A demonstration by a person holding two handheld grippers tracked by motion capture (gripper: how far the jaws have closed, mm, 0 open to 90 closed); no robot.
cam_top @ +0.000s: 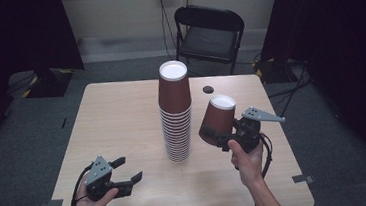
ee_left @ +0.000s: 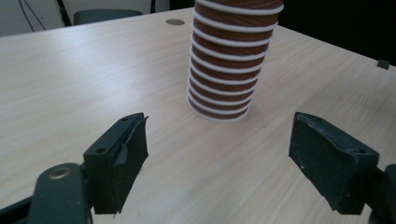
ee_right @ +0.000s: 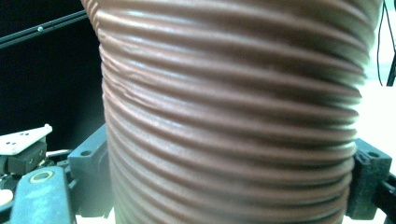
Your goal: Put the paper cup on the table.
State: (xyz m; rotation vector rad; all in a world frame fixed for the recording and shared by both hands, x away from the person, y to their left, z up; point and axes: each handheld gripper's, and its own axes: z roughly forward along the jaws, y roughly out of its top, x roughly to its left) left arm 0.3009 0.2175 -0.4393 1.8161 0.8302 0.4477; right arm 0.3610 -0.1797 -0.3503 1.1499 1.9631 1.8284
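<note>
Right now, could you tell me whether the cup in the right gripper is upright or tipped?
Tipped: the single cup, upside down, leans left toward the stack, clamped in the right gripper.

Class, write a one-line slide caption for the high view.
Right tongs hold a tilted brown paper cup beside the upside-down cup stack; open left tongs wait.
</note>
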